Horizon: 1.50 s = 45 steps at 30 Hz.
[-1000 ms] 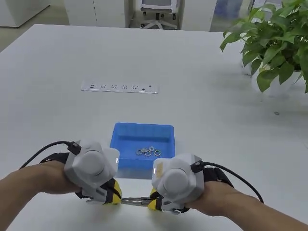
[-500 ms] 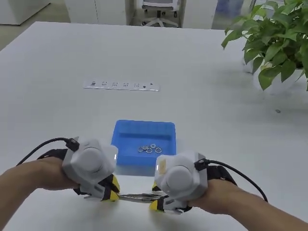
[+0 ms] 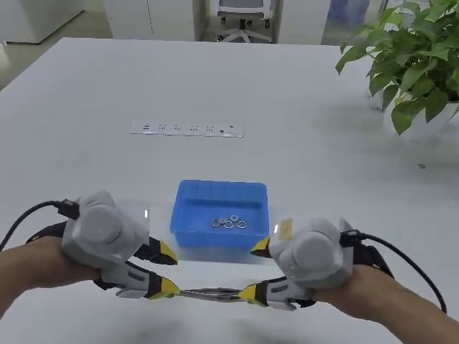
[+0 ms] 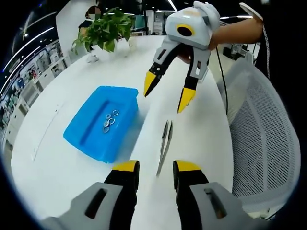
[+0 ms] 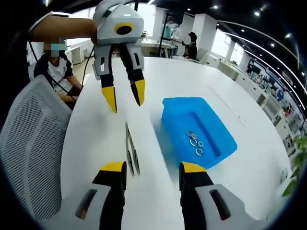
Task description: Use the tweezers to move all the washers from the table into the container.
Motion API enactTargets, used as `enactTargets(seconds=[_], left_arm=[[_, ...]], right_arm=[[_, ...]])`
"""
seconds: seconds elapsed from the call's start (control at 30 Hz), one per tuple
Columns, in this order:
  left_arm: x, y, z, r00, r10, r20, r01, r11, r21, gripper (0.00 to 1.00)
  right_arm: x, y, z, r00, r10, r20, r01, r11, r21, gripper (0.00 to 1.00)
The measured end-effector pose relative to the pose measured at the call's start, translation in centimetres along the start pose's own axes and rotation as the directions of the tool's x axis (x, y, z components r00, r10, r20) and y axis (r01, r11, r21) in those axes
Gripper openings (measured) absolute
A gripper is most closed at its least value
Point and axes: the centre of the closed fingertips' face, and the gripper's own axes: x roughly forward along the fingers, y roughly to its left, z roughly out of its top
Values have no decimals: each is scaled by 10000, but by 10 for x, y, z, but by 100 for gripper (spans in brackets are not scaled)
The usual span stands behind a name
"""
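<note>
Lying flat, tweezers (image 3: 214,294) rest between left claw (image 3: 169,271) and right claw (image 3: 254,270).

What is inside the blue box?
A little cluster of metal washers lies on the floor of the blue container. The rest of its floor looks bare. The washers sit so close together that an exact count, or anything beneath them, cannot be made out.

Open-plan office. A long white table (image 3: 323,129) holds a flat white power strip (image 3: 188,130) and a leafy green plant in a white pot (image 3: 410,61). A white swivel chair (image 3: 242,11) stands at the far end and a grey mesh-backed chair (image 4: 264,129) at the near side. Beyond it, a person sits (image 5: 60,72) near more white desks (image 5: 230,67).
</note>
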Motion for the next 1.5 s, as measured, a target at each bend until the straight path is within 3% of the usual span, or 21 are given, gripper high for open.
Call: enactTargets(seconds=[0.2,0.3,0.53,0.7,0.9,1.07,1.5], left_arm=[[-16,4,6,9978,511,422,-506,9986,-129,47],[-26,7,13,9928,792,901,-764,9965,-333,56],[-31,16,27,9857,1094,1283,-1086,9940,-138,73],[-34,25,33,9841,1123,1374,-1122,9936,-84,82],[-34,25,31,9898,807,1172,-832,9964,168,91],[-35,23,28,9926,630,1042,-653,9977,186,98],[-35,18,21,9949,413,925,-413,9991,-14,99]], right_arm=[[-26,-18,-5,9958,-752,514,720,9955,618,61],[-42,-29,-12,9898,-1187,792,1098,9880,1090,67],[-56,-38,-25,9854,-1368,1013,1189,9790,1657,80],[-57,-39,-24,9855,-1304,1086,1131,9818,1527,89],[-57,-38,-23,9871,-1152,1111,976,9836,1519,100],[-57,-33,-30,9918,-854,949,712,9870,1444,100],[-59,-30,-37,9945,-725,760,607,9873,1471,100]])
